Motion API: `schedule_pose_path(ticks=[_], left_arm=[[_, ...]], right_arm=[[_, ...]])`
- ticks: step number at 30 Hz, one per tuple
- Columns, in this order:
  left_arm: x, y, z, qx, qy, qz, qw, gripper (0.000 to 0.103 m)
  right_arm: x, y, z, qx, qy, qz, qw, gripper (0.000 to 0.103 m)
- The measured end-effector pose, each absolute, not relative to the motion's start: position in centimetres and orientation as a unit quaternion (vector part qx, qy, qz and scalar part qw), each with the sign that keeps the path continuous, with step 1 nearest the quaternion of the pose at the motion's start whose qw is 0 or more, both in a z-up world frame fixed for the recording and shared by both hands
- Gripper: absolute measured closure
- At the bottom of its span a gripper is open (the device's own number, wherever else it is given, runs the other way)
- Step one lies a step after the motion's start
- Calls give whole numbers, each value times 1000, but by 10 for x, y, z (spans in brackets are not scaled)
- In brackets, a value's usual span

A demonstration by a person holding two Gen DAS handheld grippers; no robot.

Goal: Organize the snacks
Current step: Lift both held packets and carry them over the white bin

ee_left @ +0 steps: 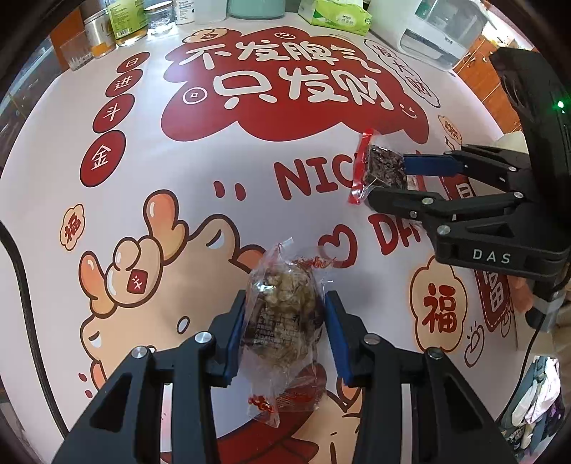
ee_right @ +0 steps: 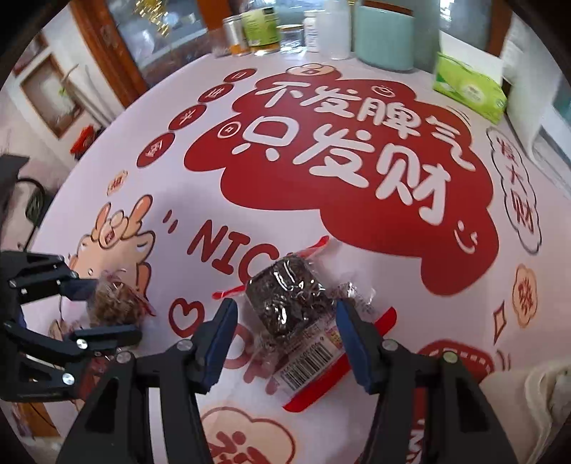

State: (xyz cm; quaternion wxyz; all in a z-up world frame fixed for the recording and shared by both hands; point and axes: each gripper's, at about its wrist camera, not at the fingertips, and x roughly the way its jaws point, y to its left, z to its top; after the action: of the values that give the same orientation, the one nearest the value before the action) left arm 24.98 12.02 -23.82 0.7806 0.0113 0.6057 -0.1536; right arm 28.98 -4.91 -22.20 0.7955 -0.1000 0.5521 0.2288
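Fingers of the left gripper, blue-padded, flank a clear plastic packet of pale brown lumpy snack; the pads press the wrapper on both sides, so it looks gripped. The right gripper has its fingers either side of a clear, red-edged packet of dark shredded snack, the wrapper caught between the pads, though how firmly cannot be told. Both packets sit low over the printed red-and-white tabletop, toward its near middle, well apart from each other. Jars, bottles and a green tissue box line the far edge. By the look of it, the step is picking up or carrying one packet per hand; next each needs a destination, and none shows.
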Motion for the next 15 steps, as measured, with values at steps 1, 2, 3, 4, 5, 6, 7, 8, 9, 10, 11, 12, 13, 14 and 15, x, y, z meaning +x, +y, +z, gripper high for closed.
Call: schedule_pose_path(ticks=[1,2,3,4,5,6,7,8,9,10,11,12,13,14,15], left_arm=[[250,120,-238,11,605,-153,781,63],[249,120,-238,11,606,-153,781,63],[249,120,-238,11,606,-153,781,63],[250,120,-238,11,606,-153,781,63],[249,120,-238,10,605,-154,781,63],[249,120,-238,10,605,-154,781,63],[249,120,-238,10,605,-154,781,63],[249,120,-238,9,605,-154,781,63],[250,120,-239,9,604,-153,782,63],[250,120,-238,7,603,-153,783,63],[250,120,-239,7,602,-153,783,63],[250,120,-238,5,601,-152,785,63],[250,121,-238,5,600,-152,785,63],[250,121,-238,4,600,-151,786,63],[249,121,-238,4,600,-151,786,63]], right_arm=[[291,-47,-222,-109,552,233,793,45],[291,-45,-223,-116,552,235,791,45],[292,-43,-223,-125,554,237,788,45],[293,-43,-221,-129,555,238,787,45],[294,-43,-219,-131,555,240,786,45],[294,-43,-215,-136,551,240,788,45],[295,-43,-212,-142,547,240,789,45],[295,-42,-210,-152,544,242,789,45],[296,-40,-208,-166,541,246,787,45],[298,-38,-207,-176,541,251,783,45],[299,-35,-207,-188,541,259,778,45],[300,-32,-207,-197,541,265,773,45],[301,-27,-207,-212,540,273,768,45],[301,-25,-207,-218,538,279,764,45],[302,-22,-208,-227,537,289,759,45]])
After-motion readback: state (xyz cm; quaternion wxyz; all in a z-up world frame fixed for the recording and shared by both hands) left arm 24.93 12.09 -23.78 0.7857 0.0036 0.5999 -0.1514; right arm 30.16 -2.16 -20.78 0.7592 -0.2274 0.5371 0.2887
